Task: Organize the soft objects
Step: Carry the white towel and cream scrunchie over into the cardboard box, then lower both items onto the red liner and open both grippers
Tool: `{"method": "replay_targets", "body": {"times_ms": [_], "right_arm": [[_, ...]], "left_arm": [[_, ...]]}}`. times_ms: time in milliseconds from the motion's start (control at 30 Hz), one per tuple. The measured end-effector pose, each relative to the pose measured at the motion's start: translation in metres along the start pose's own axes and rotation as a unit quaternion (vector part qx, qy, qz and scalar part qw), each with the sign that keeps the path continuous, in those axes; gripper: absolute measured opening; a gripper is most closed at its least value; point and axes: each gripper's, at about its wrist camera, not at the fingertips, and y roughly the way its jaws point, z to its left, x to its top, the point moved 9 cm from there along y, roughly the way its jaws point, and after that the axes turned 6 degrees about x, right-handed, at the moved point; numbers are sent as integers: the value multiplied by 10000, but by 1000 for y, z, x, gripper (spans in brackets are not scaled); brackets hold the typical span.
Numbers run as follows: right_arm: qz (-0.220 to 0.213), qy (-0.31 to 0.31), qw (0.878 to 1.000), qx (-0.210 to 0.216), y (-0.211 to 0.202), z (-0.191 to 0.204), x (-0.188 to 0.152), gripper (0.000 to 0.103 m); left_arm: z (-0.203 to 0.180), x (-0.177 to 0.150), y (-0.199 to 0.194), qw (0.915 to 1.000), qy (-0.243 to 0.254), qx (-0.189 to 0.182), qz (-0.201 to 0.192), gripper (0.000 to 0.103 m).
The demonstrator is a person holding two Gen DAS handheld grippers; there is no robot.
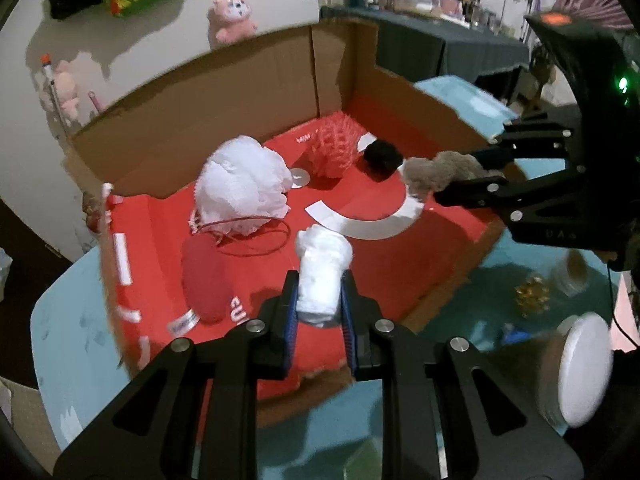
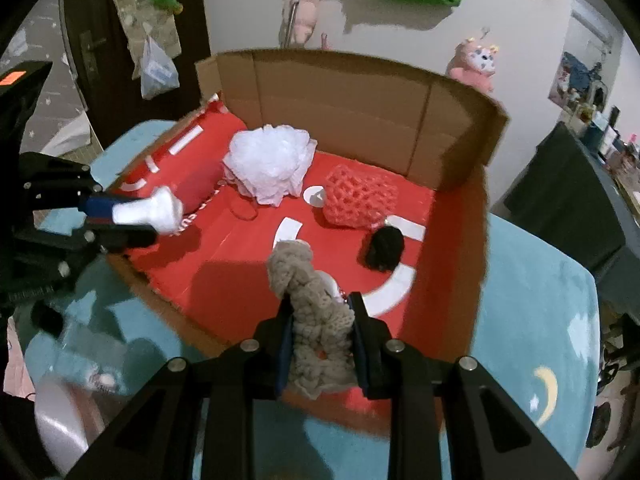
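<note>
White rolled soft piece (image 1: 322, 280): pinched between the blue-padded fingers (image 1: 291, 312) of the left gripper (image 1: 320, 312). Long axis runs along the fingers, free end pointing away from the camera and down toward the red floor of the cardboard box (image 1: 248, 92). It hangs over the box's near edge.

Grey knitted piece (image 2: 316, 320): clamped by the right gripper (image 2: 322, 344), fingers pressed into its sides. Long axis again follows the fingers, the loose end flopping forward over the near part of the box.

Both grippers tilt steeply downward, side by side, well apart. In the left wrist view the right gripper enters from the right, level across the frame; in the right wrist view the left one enters from the left.

Inside the box: white mesh pouf (image 1: 244, 184) far left, coral net sponge (image 1: 334, 146) far centre, black pompom (image 1: 382, 158) just right of it, red roll (image 1: 206, 280) near left.

Left view alone shows a gold bow (image 1: 530, 294) on the teal table (image 1: 72, 344). Right view alone shows a moon print (image 2: 546, 392) on it.
</note>
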Motion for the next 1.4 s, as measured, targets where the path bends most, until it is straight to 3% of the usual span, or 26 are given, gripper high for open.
{"method": "replay_targets", "body": {"times_ms": [267,567,1400], "right_arm": [[656,4,9977,187,56,-4,21,27],[1030,48,9945,162,86,-14,23,27],[1111,27,9937,155,99,-20,35,33]], "left_arm": [[3,13,51,9989,126,26,460,18],[12,13,81,9972,92,117,737,18],[16,18,95,9974,72,209,686,19]]}}
